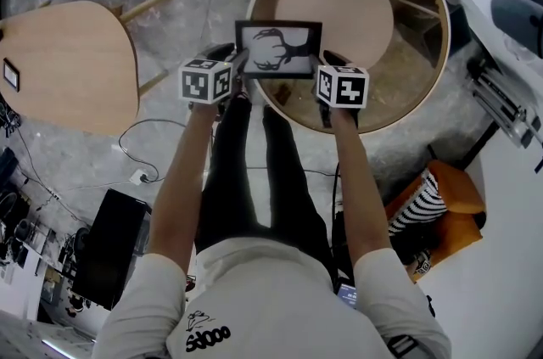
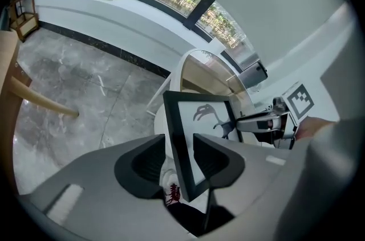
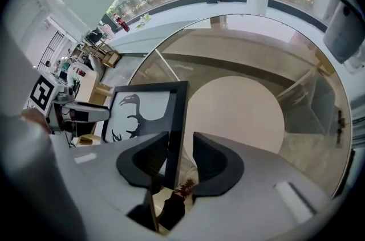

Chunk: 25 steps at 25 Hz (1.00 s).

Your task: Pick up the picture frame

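Observation:
A black picture frame (image 1: 278,49) with a dark bird-and-antler print stands at the near edge of the round glass table (image 1: 437,1). My left gripper (image 1: 238,60) brackets its left edge and my right gripper (image 1: 326,60) its right edge. In the left gripper view the frame (image 2: 199,123) runs between the jaws of the left gripper (image 2: 179,157), which stand wide. In the right gripper view the frame (image 3: 142,111) sits between the jaws of the right gripper (image 3: 181,157), with a gap showing beside its edge. Neither pair of pads presses on it.
The table has a wooden rim and a round lower shelf (image 1: 335,5). A light wooden table (image 1: 68,60) stands to the left. A black box (image 1: 110,247) and cables lie on the floor. An orange seat with a striped cloth (image 1: 441,209) is at the right.

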Each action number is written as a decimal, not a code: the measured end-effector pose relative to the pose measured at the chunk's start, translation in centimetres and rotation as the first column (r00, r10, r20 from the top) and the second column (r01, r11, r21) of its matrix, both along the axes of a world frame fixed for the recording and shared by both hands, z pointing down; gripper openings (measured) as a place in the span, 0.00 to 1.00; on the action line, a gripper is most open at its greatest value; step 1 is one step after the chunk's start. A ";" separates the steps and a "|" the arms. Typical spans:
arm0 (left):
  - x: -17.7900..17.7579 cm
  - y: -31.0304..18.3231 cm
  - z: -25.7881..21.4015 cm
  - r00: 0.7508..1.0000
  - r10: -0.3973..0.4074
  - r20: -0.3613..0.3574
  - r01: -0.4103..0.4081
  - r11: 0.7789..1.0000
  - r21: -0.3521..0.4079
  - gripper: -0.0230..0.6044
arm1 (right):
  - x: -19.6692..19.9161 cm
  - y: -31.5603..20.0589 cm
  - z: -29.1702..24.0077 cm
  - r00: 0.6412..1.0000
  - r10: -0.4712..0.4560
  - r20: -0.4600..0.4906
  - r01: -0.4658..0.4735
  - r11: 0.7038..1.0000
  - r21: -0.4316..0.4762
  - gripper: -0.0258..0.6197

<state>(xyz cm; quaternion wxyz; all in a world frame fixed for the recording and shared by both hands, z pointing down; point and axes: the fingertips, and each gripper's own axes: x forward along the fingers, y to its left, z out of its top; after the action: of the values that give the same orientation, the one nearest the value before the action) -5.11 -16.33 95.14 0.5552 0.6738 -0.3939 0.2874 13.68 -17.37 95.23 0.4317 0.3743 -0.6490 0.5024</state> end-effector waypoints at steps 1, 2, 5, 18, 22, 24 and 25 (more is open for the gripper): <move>0.1 0.0 0.2 1.000 0.000 -0.004 0.000 1.000 -0.003 0.30 | 0.0 0.1 0.1 1.000 -0.001 -0.001 0.001 1.000 -0.005 0.26; 0.2 0.0 0.3 1.000 -0.002 -0.009 0.002 1.000 -0.005 0.30 | 0.0 0.1 0.1 1.000 -0.003 -0.008 0.003 1.000 -0.008 0.25; 0.3 -0.2 0.5 1.000 -0.011 -0.024 0.010 1.000 -0.006 0.27 | 0.0 0.0 0.1 1.000 -0.009 -0.028 0.009 1.000 -0.002 0.24; 0.1 -0.2 0.4 0.997 -0.049 -0.053 0.047 0.998 -0.035 0.20 | -0.5 0.3 -0.1 1.000 0.001 -0.021 -0.001 1.000 0.011 0.17; -0.2 0.3 -0.2 0.999 -0.029 -0.014 0.029 0.999 -0.032 0.19 | -0.7 0.9 -0.6 0.999 -0.019 -0.028 0.019 1.000 0.010 0.17; -0.1 0.6 -0.7 1.000 -0.030 -0.005 0.030 0.999 -0.024 0.18 | -0.6 1.3 -1.0 0.999 -0.028 -0.028 0.028 0.999 0.018 0.17; 0.0 0.7 -1.0 1.000 -0.030 -0.004 0.030 0.999 -0.021 0.18 | -0.6 1.4 -1.3 0.999 -0.031 -0.029 0.031 0.999 0.024 0.16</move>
<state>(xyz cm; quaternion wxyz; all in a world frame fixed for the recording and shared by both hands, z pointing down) -5.06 -15.58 94.13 0.5673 0.6626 -0.3999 0.2814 13.12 -15.98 93.89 0.4440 0.3768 -0.6545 0.4821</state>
